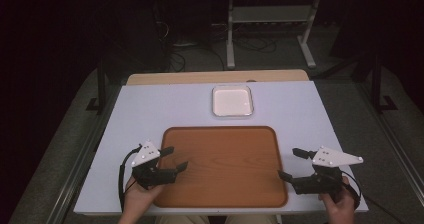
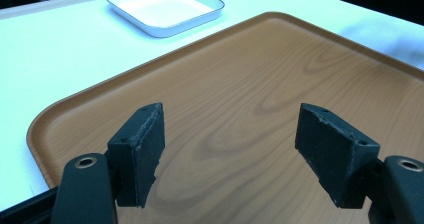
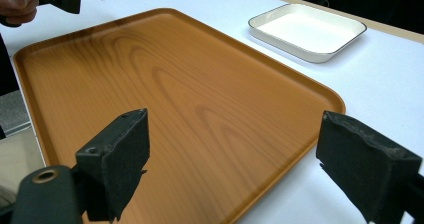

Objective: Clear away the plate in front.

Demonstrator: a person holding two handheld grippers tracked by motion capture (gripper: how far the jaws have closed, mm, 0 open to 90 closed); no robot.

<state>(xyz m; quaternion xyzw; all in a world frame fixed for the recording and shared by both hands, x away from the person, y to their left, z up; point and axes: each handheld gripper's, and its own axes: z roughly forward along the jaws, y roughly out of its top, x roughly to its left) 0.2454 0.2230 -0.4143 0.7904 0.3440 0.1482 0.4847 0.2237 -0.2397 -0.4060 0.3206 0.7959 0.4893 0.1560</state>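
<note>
Left gripper (image 1: 177,158): held in the person's left hand at the near left of the desk, jaws apart with nothing between them; its tips reach over the left rim of the tray.
Right gripper (image 1: 289,164): held in the right hand at the near right, jaws apart and empty; tips just beside the tray's right rim, pointing left toward it.
Tray (image 1: 225,184): brown wood-grain, bare, lying flat on the near middle of the desk between the two grippers; its long axis runs left to right.
Key relation: the tray lies inward of both grippers, right of the left one and left of the right one. The left gripper is already over the rim and looks the nearer; in the right gripper view the tray's corner (image 3: 320,91) sits between and ahead of the jaws. A two-sided grip on the short edges seems the likely move.
Dish (image 1: 232,100): white, shallow, square with rounded corners, empty, on the desk just beyond the tray's far edge, slightly right of centre; apart from the tray.
Desk (image 1: 150,109): white, smooth top, with a wooden strip along its far edge.
Room: dark, grey floor, a metal stand and loose cables beyond the desk.
</note>
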